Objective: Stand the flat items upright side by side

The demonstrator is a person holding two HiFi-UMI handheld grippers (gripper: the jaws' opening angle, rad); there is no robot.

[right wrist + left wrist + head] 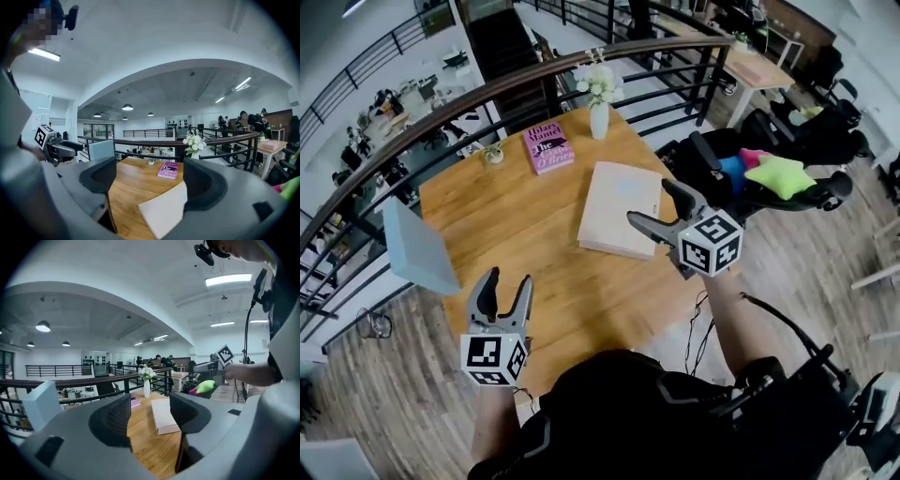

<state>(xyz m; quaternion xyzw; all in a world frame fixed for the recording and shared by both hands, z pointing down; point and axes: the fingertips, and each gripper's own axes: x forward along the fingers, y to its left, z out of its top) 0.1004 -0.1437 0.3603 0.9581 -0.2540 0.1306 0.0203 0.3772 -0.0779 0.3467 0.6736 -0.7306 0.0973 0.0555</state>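
On the tabletop [516, 234], the cream book [617, 206] lies flat near the middle, and the pink book [549, 148] lies flat farther back beside the vase [599, 122]. A pale blue flat item [417, 248] stands upright at the left edge. We judge the cream book stiff and fairly heavy, with a smooth cover that may slide in a grip. We would pinch it across its thickness at the near right edge and tip it up onto a long side. We judge the pink one thinner, lighter and likelier to bend, so it is best taken close to the spine. Our right tool [650, 202] hangs over the cream book's near corner, jaws apart and pressing nothing. Our left tool [507, 280] is released too, over bare wood. The vase holds white flowers [598, 82] and looks easy to topple; a small pot [493, 155] stands near the rail [441, 117], its contents too small to tell.
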